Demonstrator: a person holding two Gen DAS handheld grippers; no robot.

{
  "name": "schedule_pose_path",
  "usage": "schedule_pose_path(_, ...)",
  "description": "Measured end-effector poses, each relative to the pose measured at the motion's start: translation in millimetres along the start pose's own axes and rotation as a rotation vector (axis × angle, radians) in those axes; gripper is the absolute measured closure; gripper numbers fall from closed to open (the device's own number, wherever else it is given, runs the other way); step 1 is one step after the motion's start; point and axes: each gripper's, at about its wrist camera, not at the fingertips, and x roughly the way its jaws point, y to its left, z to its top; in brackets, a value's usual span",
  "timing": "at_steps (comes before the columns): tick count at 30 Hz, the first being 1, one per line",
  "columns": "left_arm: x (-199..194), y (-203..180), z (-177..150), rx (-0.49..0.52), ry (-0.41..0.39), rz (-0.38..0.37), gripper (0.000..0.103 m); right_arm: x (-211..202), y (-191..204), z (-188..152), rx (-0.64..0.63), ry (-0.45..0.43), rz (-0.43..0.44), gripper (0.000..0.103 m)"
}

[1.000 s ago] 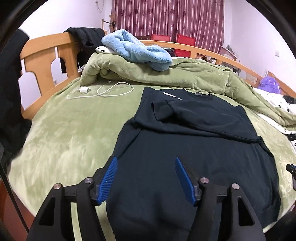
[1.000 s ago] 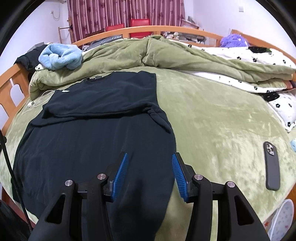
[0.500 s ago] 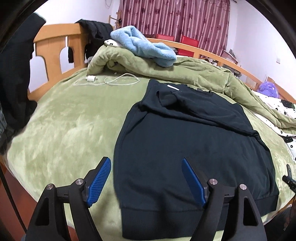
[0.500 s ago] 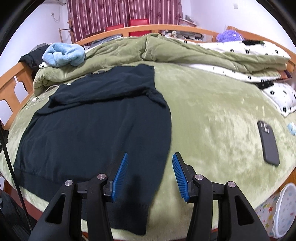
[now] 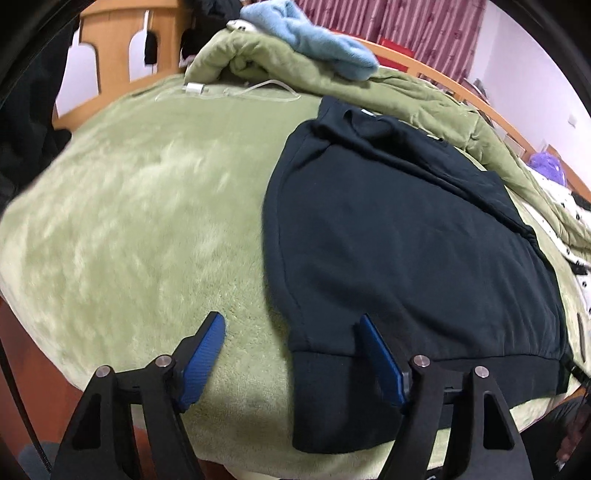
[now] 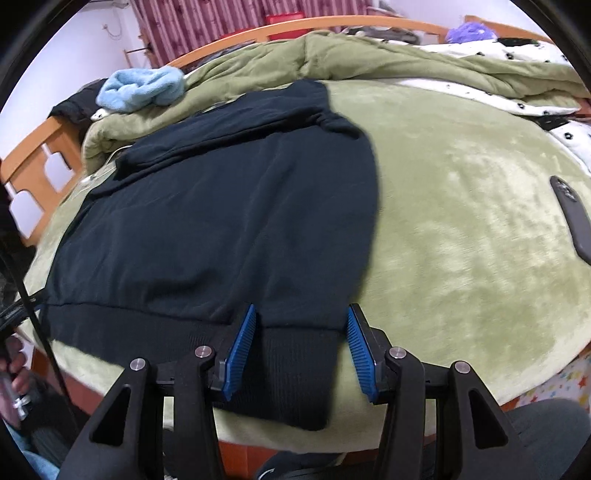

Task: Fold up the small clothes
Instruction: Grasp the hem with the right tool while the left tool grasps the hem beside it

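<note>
A black sweatshirt [image 5: 406, 236] lies flat on the green plush bed, sleeves folded across its chest, ribbed hem hanging at the bed's near edge. It also shows in the right wrist view [image 6: 221, 221]. My left gripper [image 5: 291, 332] is open, its jaws straddling the hem's left corner, right finger over the fabric. My right gripper [image 6: 301, 325] is open, its jaws either side of the hem's right corner [image 6: 299, 369]. Neither holds anything.
A green quilt [image 5: 332, 85] is bunched at the far side with a light blue towel [image 5: 306, 33] on it. A white charger and cable [image 5: 229, 90] lie at far left. A dark phone [image 6: 572, 218] lies on the bed at right. Wooden bed rail [image 6: 37, 155] behind.
Both grippers have drawn back and down from over the sweatshirt's body to its hem at the bed's near edge. The left jaws have stayed wide; the right jaws opened wider.
</note>
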Motion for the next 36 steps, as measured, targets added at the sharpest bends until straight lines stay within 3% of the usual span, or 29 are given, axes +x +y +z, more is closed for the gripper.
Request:
schedule_pose_path(5,8.3,-3.3,-0.6,0.000,0.010,-0.010,0.046,11.8,10.3,-4.3,-0.041,0.011,-0.053,0.052)
schedule_pose_path(7,11.0,-9.9,0.6,0.019,0.010,-0.006,0.064,12.3,9.1,-2.7,-0.034,0.012,-0.050,0.054)
schedule_pose_path(12,9.7,-20.0,5.5,0.044,0.005,0.012,0.089,10.8,8.0,5.6,-0.039,0.001,-0.024,0.085)
schedule_pose_path(13,7.4,-18.2,6.7,0.033,0.007,0.007,0.092,9.6,6.6,7.8,-0.028,0.000,-0.007,0.086)
schedule_pose_path(21,-35.6,-9.9,8.1,0.000,-0.078,-0.054,0.094,-30.3,3.3,0.7,0.001,-0.093,0.022,0.090)
schedule_pose_path(36,-96.3,11.0,-17.6,-0.035,-0.152,-0.114,0.094,-91.2,-1.5,-28.6,-0.013,-0.141,0.078,0.091)
